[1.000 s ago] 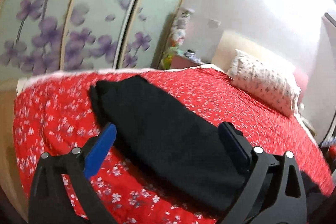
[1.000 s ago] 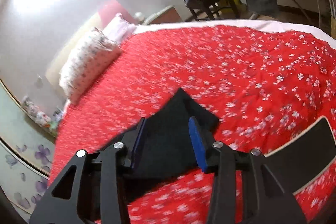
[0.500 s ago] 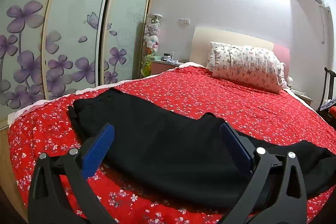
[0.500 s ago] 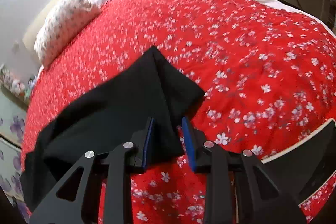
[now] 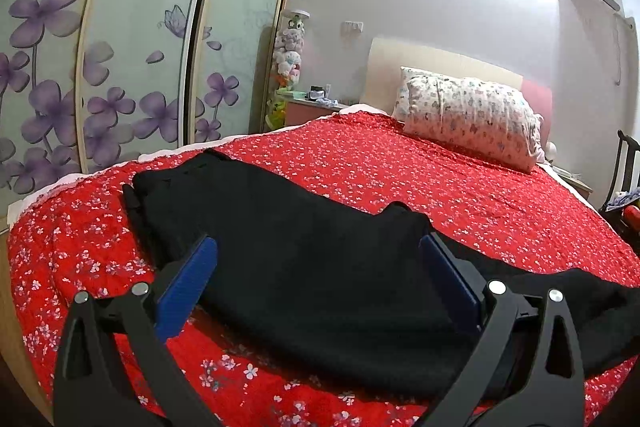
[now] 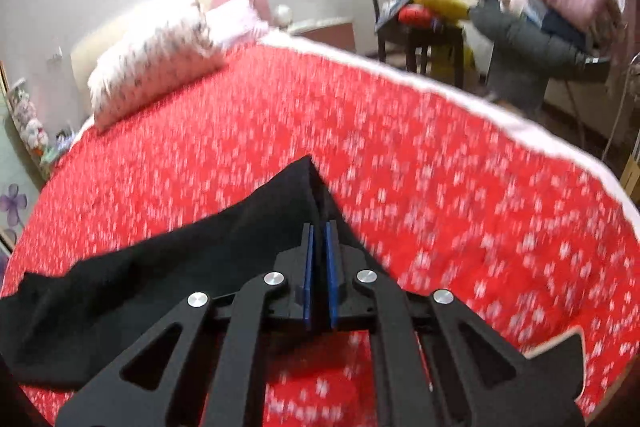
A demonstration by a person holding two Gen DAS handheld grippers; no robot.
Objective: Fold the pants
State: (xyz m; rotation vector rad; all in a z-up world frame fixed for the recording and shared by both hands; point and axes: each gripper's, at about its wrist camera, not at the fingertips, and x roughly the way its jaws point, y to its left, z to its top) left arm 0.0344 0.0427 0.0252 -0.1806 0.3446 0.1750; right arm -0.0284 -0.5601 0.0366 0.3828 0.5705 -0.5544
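A: Your right gripper (image 6: 319, 239) is clamped on the hem end of the black pants (image 5: 304, 267); left gripper (image 5: 320, 267) is spread wide, holding nothing, poised over the mid-section.

B: Location?

A: Pants lie across the red bedspread (image 5: 460, 187), along the bed's near edge, waistband towards the left corner.

B: Risk?

A: Judgement: thin pinch. Pull fast and the hem may slip, or the unpinned cloth drags and bunches.

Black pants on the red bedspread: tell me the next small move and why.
Probably lift the right claw and carry its pinched end toward the far end. It is shut on the black pants, which lie stretched lengthwise across the red bedspread, while the left claw hovers open above them.
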